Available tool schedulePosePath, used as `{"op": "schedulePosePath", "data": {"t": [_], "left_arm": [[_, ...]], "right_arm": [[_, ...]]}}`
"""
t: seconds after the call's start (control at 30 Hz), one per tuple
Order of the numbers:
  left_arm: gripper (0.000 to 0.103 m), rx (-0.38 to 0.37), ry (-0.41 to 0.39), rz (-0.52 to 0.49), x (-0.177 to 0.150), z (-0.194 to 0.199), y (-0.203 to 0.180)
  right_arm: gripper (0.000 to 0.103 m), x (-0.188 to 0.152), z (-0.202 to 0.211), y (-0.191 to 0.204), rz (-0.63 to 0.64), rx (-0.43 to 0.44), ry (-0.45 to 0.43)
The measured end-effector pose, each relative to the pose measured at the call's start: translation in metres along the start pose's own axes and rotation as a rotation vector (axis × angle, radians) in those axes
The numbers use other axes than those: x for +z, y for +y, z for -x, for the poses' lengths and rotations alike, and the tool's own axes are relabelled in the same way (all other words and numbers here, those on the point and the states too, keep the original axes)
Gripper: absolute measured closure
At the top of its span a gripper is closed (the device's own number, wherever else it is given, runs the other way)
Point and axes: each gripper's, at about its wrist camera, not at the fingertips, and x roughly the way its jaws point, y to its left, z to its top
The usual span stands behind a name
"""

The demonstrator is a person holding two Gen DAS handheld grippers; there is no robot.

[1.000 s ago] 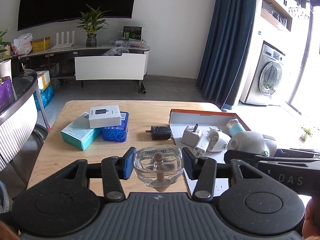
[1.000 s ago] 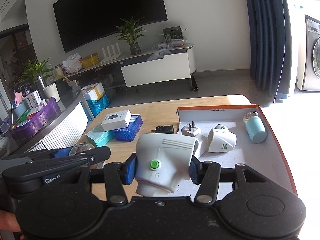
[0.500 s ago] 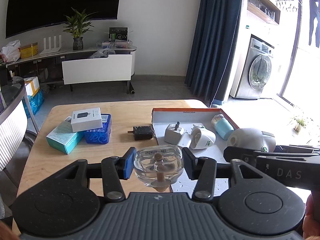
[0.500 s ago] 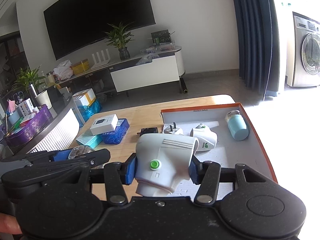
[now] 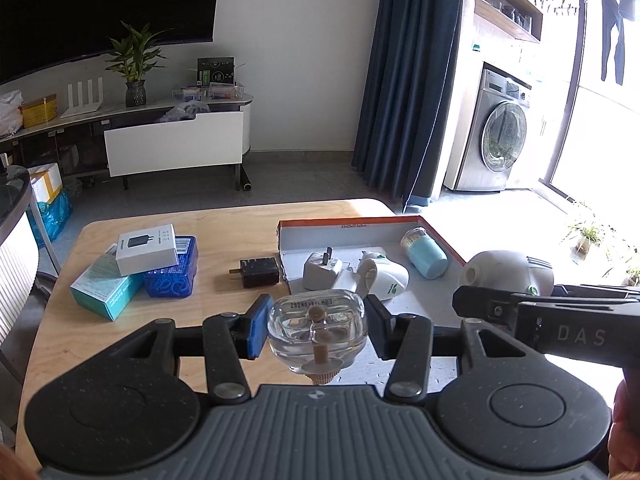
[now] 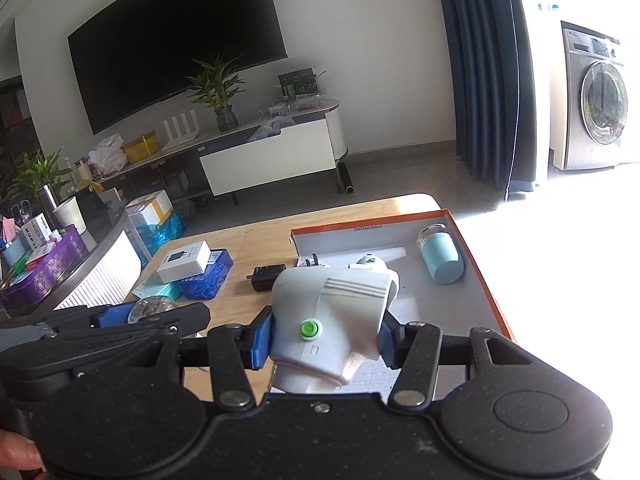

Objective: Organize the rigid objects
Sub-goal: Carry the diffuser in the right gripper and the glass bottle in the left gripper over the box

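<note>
Nearest, left gripper [image 5: 316, 330] clamped on a clear glass bottle [image 5: 317, 328], both pads pressed to its sides, cork stopper toward the camera, held above the near edge of the wooden table [image 5: 80, 332]. Beside it, right gripper [image 6: 325, 334] closed around a white plug-in device [image 6: 332, 312] with a green button, blue pads tight on both flanks, held over the near part of the orange-rimmed box [image 6: 484, 280].

Inside the orange-rimmed box: a white plug adapter [image 5: 322, 270] with prongs up near the left wall, a white nightlight [image 5: 384, 276] with a green leaf mark just right of it, and a light blue canister [image 5: 426, 253] lying on its side toward the far right corner.

Left of the box, on the bare table: a black charger [image 5: 258, 272] just outside the left wall; farther left, a blue patterned box [image 5: 174, 276], a teal box [image 5: 106, 290] touching it, and a white carton [image 5: 147, 249] stacked across both.

Beyond the box, off the table: grey floor, a low TV console [image 5: 172, 146] with a potted plant [image 5: 136, 64], a dark blue curtain [image 5: 412, 80], and a washing machine [image 5: 500, 132] to the right.
</note>
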Motion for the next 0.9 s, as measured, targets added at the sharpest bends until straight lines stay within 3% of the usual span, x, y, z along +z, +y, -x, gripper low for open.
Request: {"op": "schedulePosePath", "data": {"t": [0.9], "left_arm": [[0.053,-0.055,0.005,-0.063,0.007,-0.020,-0.032]], "right_arm": [[0.041,0.005,-0.002,-0.022,-0.043,-0.056,-0.024]]}}
